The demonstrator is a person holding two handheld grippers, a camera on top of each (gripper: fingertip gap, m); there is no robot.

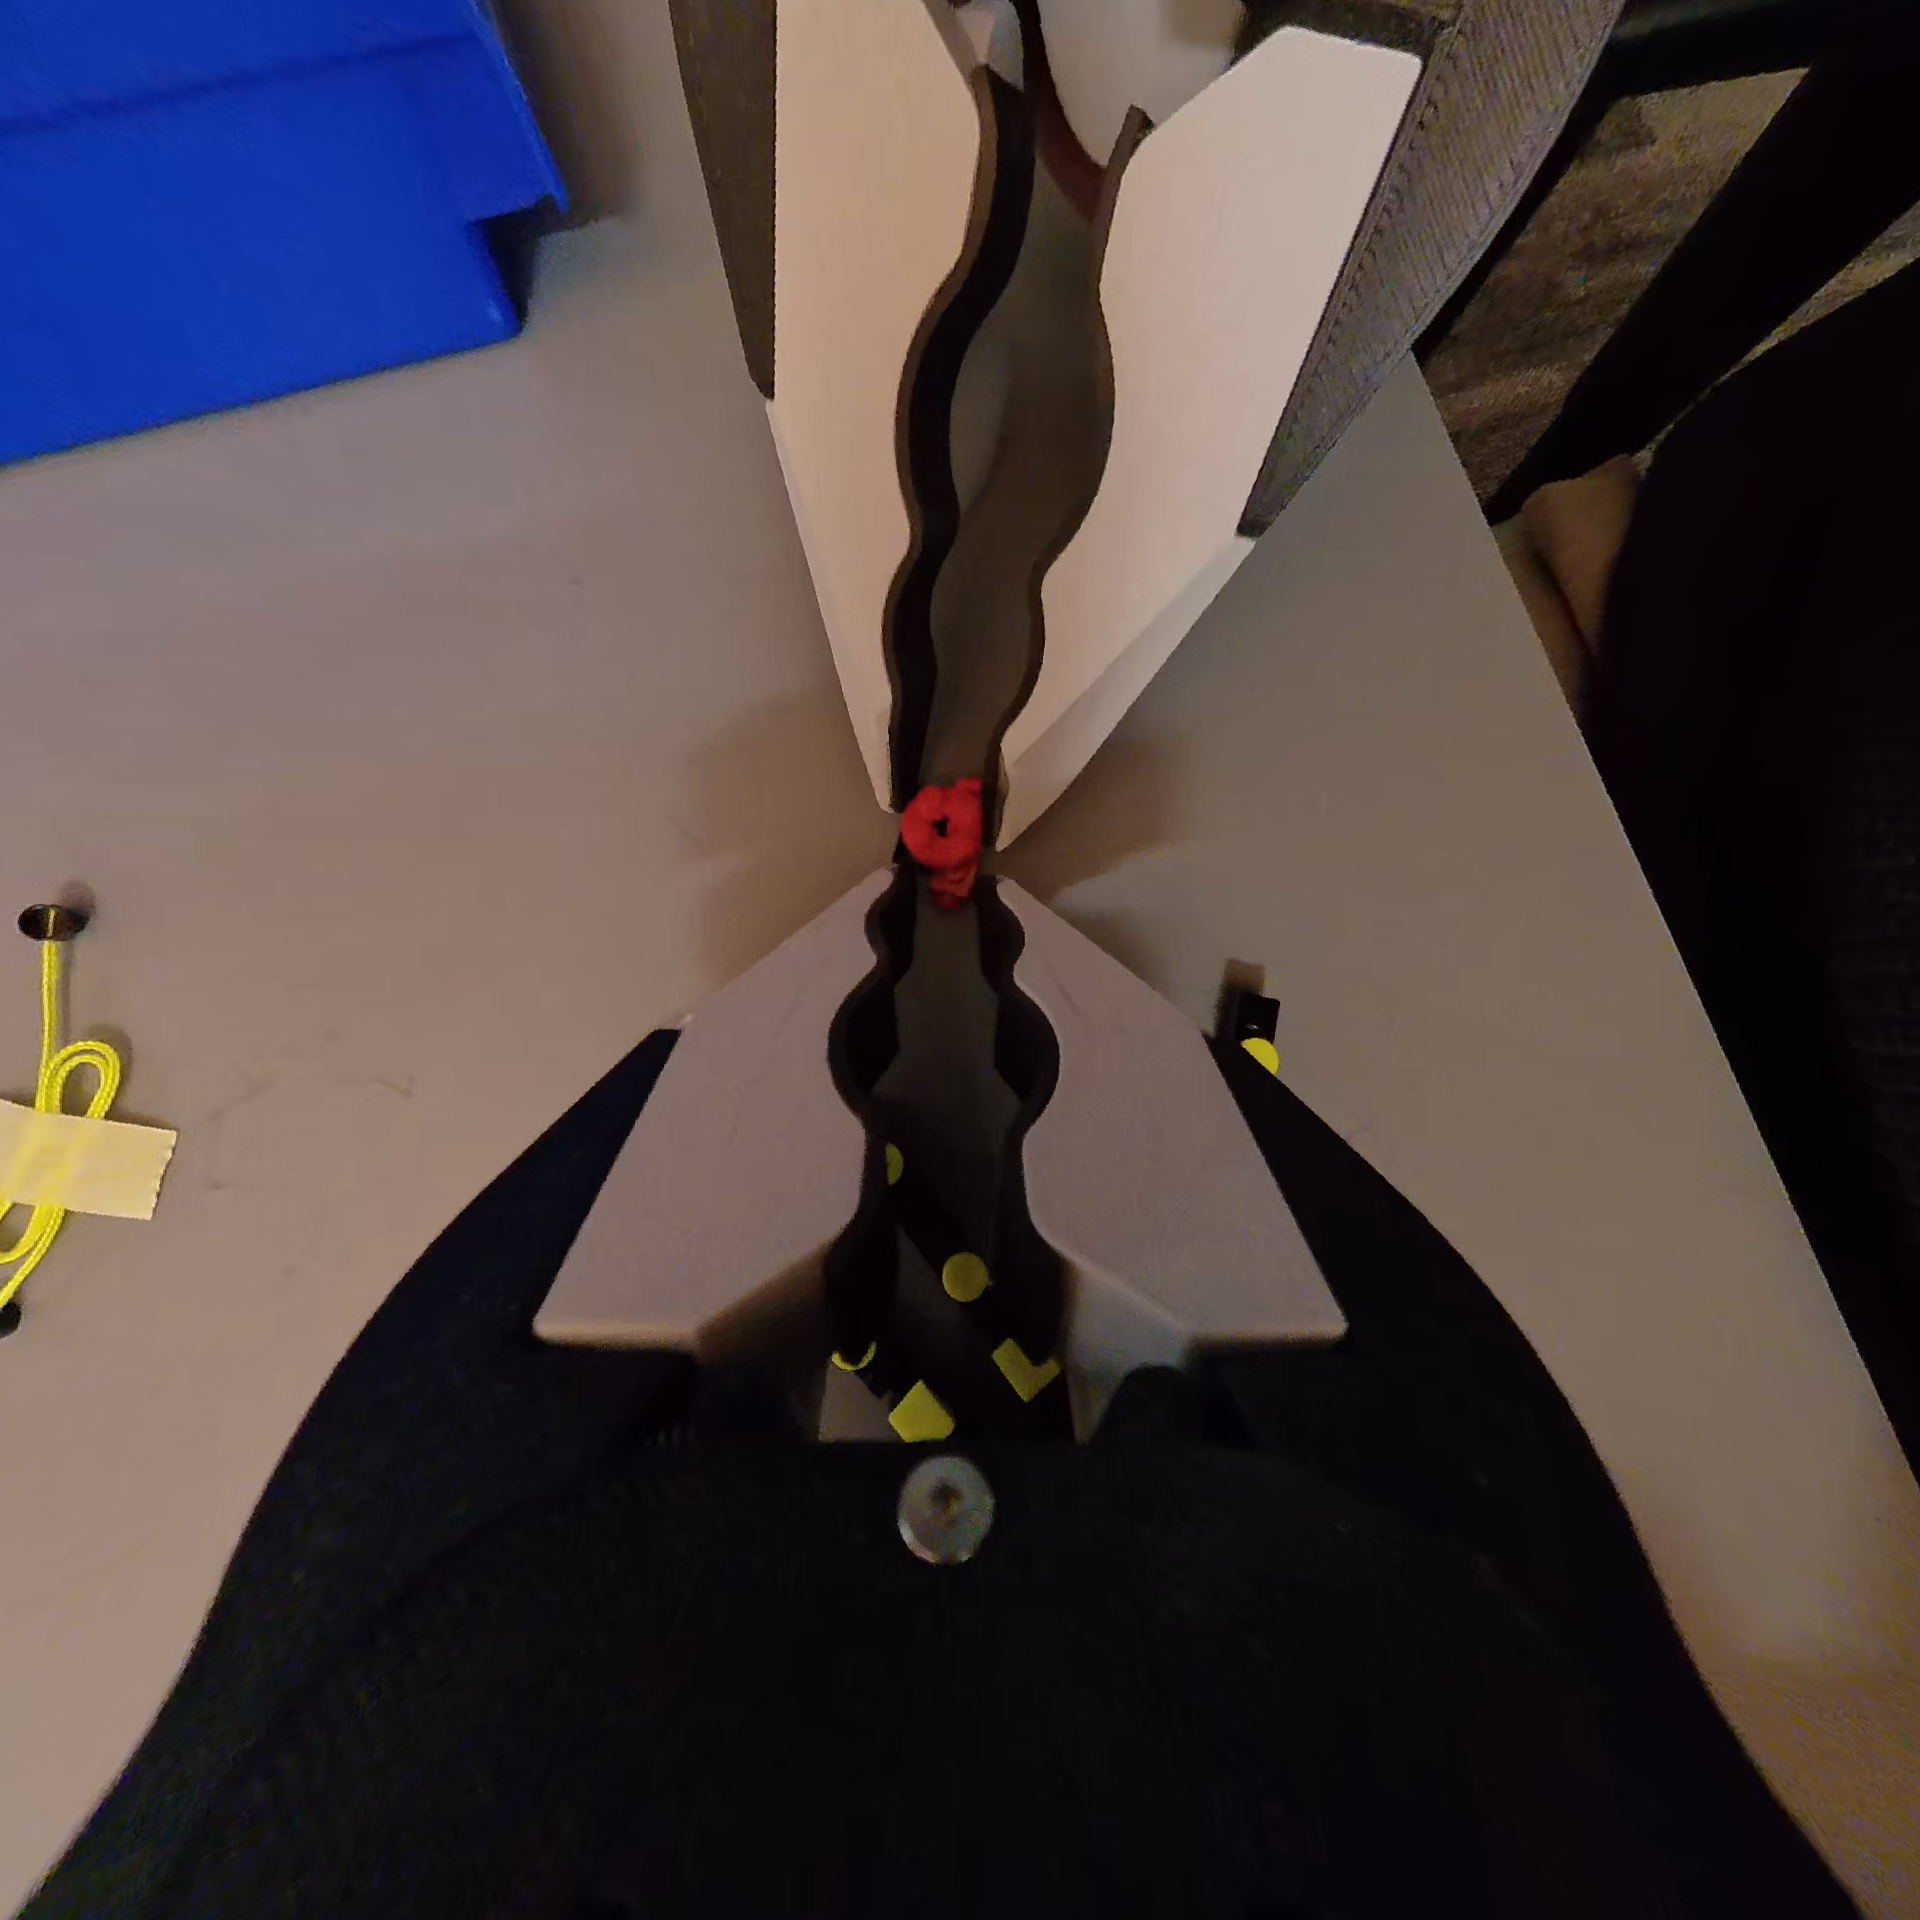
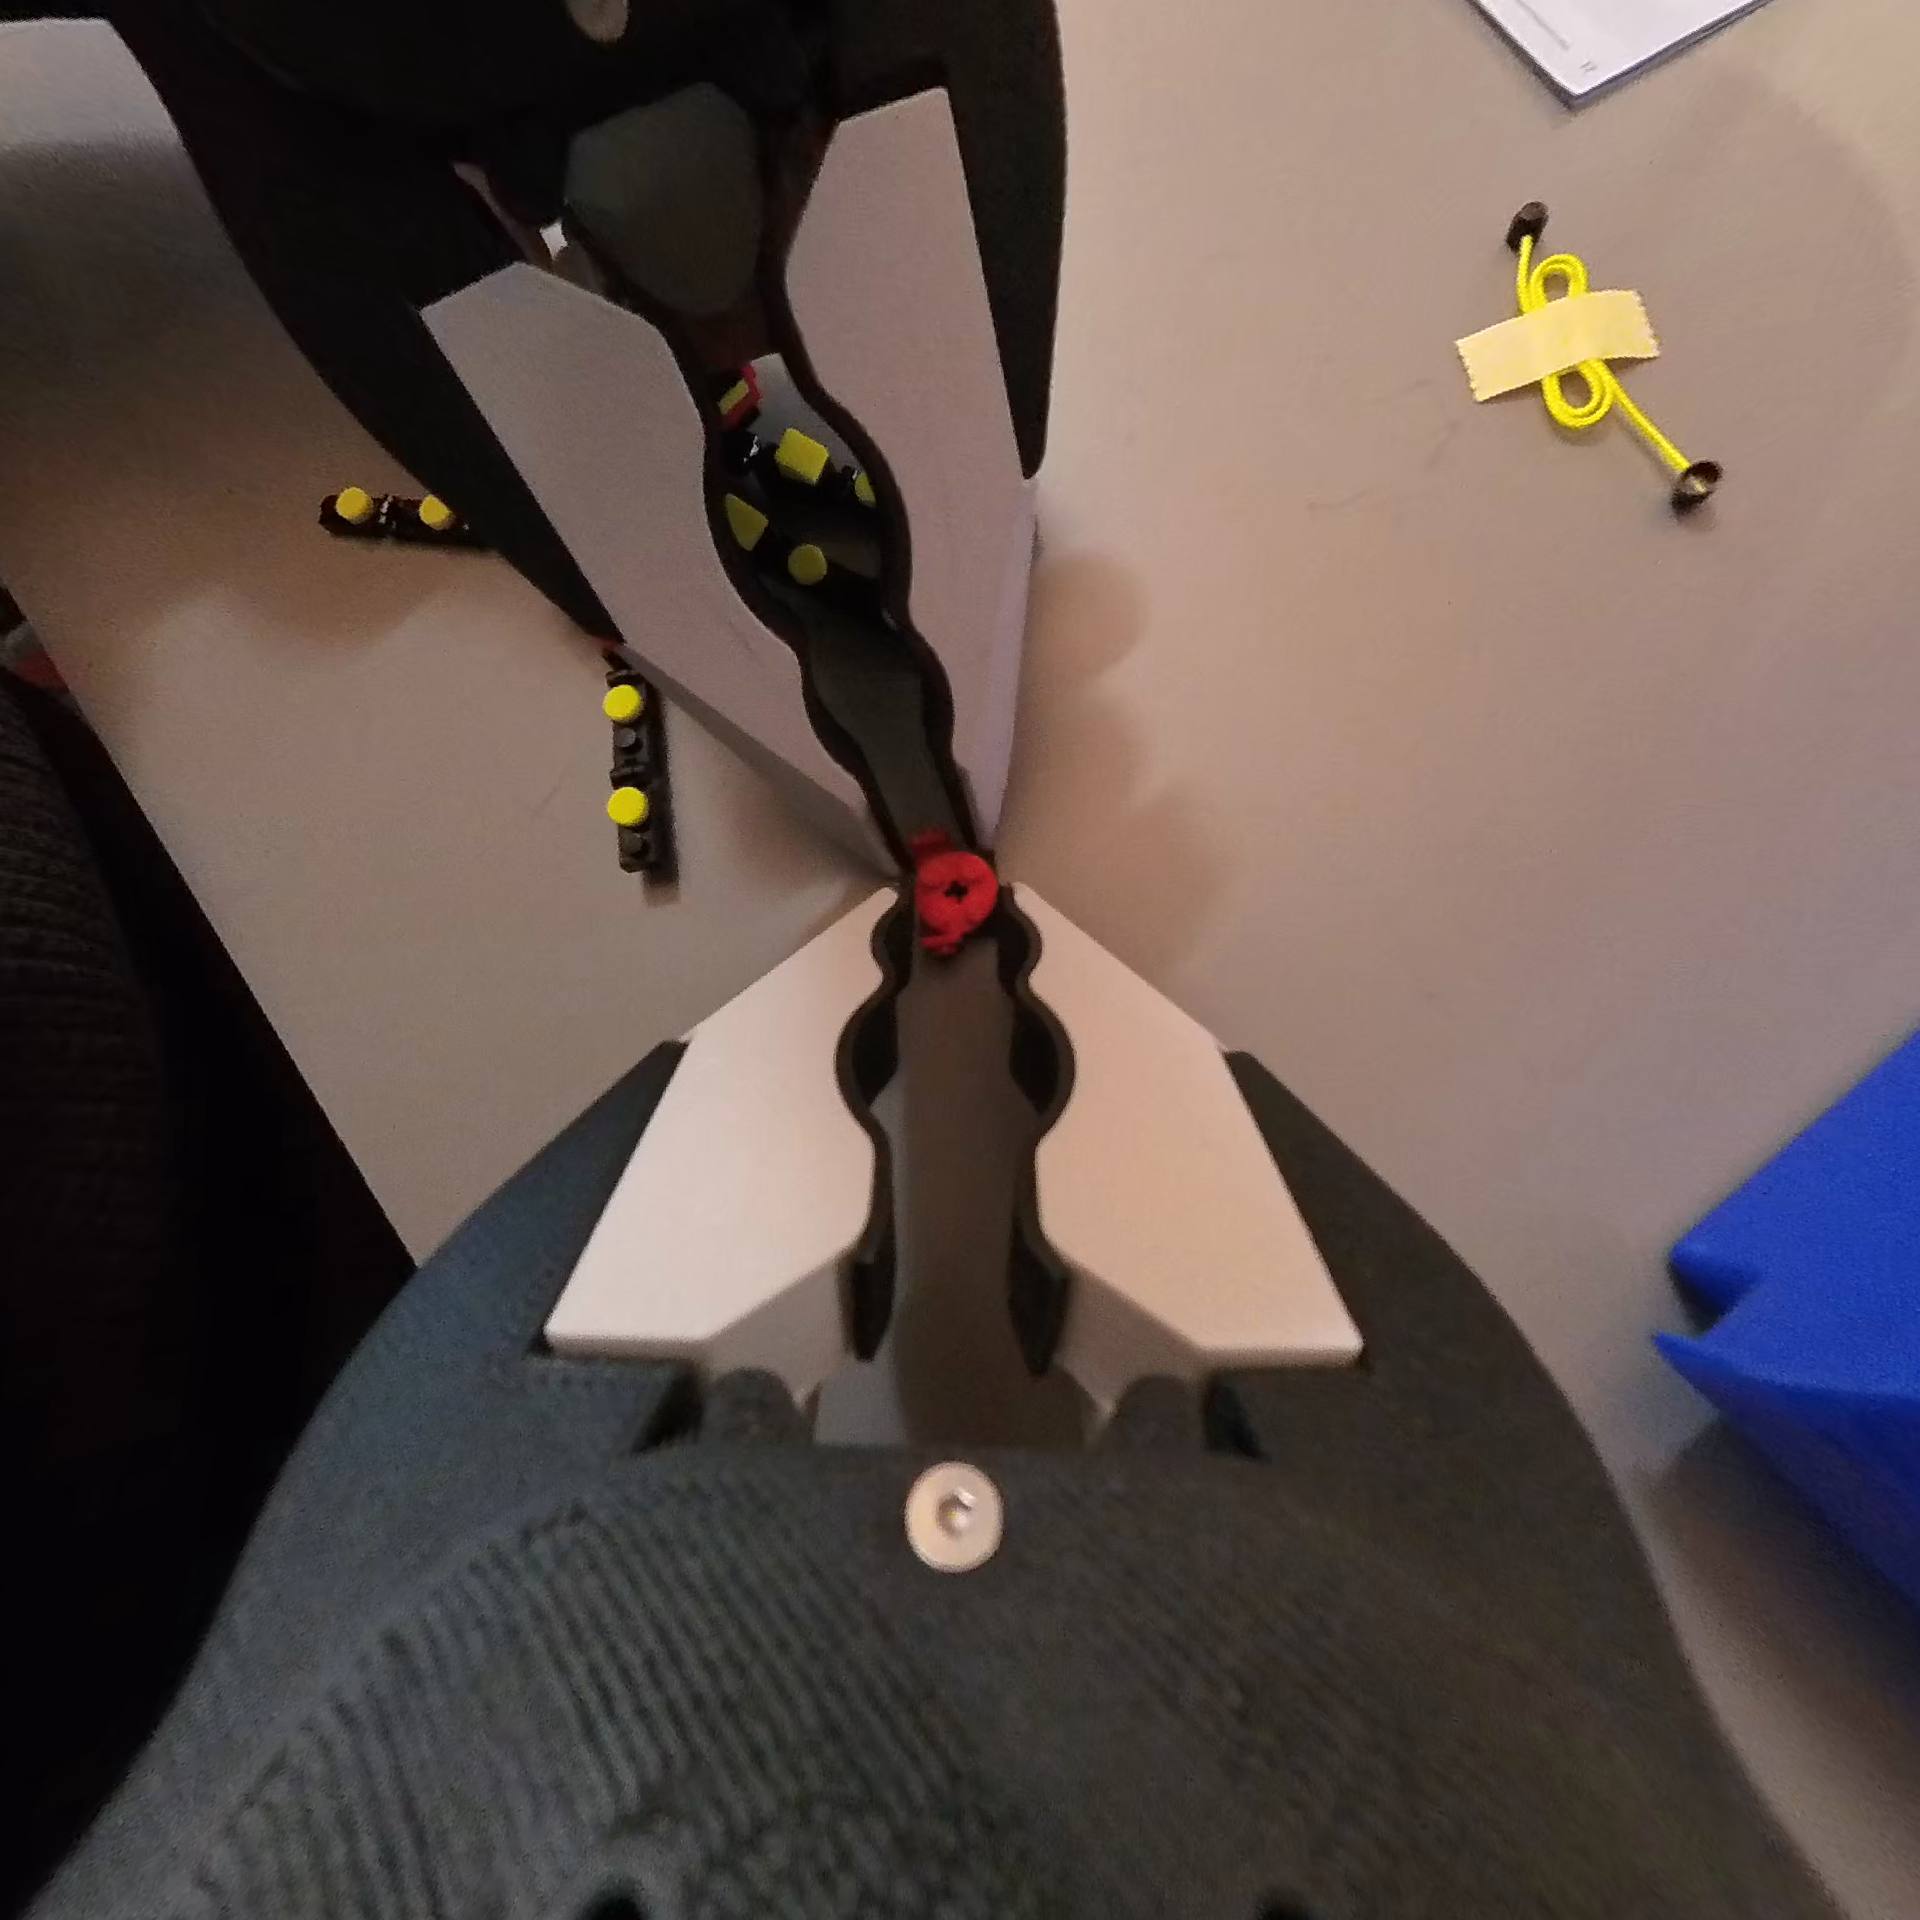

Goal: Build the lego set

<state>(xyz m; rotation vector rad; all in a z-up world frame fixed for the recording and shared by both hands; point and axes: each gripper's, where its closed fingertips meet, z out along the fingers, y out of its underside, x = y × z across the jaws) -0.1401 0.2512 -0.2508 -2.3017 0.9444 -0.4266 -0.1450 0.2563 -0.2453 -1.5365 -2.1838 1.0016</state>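
My two grippers meet tip to tip above the grey table [image 1: 416,675]. In the left wrist view my left gripper [image 1: 945,885] comes up from the bottom, shut on a small red lego piece [image 1: 940,826]. My right gripper [image 1: 943,798] comes from the top, its tips pinched on the same red cluster. In the right wrist view my right gripper [image 2: 951,923] is shut on the red piece [image 2: 951,891], and the left gripper [image 2: 935,844] meets it from above. I cannot tell whether the red cluster is one part or two joined.
Black lego beams with yellow pins [image 2: 634,769] [image 2: 395,511] lie near the table edge, and a black-and-yellow assembly [image 2: 790,499] lies under the left gripper. A blue bin [image 1: 239,208] [image 2: 1829,1299], a taped yellow cord [image 2: 1569,364] [image 1: 62,1122] and a paper [image 2: 1600,42] sit around. Only a small space, under 4 cm, lies between the two pairs of fingers.
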